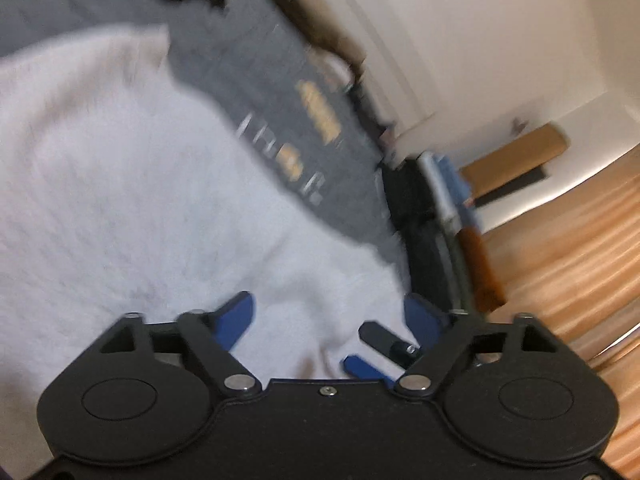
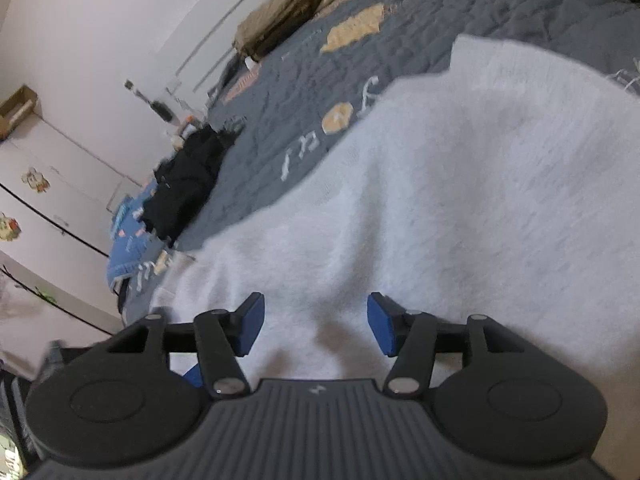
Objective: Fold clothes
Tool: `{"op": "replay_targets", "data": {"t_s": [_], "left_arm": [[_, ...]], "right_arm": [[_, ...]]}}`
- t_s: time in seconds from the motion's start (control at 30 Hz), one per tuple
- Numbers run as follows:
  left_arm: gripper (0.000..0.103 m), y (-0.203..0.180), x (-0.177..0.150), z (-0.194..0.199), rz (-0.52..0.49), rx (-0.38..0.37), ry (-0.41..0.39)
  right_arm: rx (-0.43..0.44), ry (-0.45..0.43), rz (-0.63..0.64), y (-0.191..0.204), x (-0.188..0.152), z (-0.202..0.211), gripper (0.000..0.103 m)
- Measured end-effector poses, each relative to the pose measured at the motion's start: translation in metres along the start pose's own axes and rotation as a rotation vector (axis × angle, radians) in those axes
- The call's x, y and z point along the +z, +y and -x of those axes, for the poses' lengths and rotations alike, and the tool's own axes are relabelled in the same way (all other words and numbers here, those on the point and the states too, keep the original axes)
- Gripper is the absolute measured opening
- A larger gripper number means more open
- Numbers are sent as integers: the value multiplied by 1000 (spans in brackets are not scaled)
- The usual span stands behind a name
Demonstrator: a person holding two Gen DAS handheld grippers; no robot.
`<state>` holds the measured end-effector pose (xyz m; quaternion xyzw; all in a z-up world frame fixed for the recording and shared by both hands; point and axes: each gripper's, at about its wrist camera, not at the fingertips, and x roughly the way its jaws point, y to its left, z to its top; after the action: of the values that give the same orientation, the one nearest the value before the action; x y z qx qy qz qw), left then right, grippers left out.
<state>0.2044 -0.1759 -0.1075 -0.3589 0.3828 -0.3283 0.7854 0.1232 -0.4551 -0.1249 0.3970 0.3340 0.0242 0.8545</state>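
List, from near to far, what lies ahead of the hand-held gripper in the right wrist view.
White garment → grey quilt → brown pillow → white wall.

ahead of both tongs lies a white garment point(image 2: 460, 200) of soft, fuzzy, matt knit cloth. beyond it spreads a grey quilt point(image 2: 420, 12), matt stitched fabric with yellow patches. right of the left tongs runs a wood floor point(image 1: 568, 264), smooth with a mild sheen.
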Motion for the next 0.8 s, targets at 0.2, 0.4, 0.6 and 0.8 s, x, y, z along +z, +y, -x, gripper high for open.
{"op": "replay_targets", "data": {"t_s": [0.2, 0.4, 0.6, 0.8], "left_arm": [[86, 2, 13, 38, 32, -22, -110], [86, 15, 25, 46, 86, 29, -156], [87, 21, 29, 54, 85, 56, -154], [87, 27, 31, 65, 96, 73, -161]], "right_arm": [[177, -22, -52, 12, -2, 9, 58], [224, 91, -77, 24, -22, -27, 58], [119, 146, -52, 25, -28, -55, 58], [65, 150, 11, 30, -32, -64, 55]]}}
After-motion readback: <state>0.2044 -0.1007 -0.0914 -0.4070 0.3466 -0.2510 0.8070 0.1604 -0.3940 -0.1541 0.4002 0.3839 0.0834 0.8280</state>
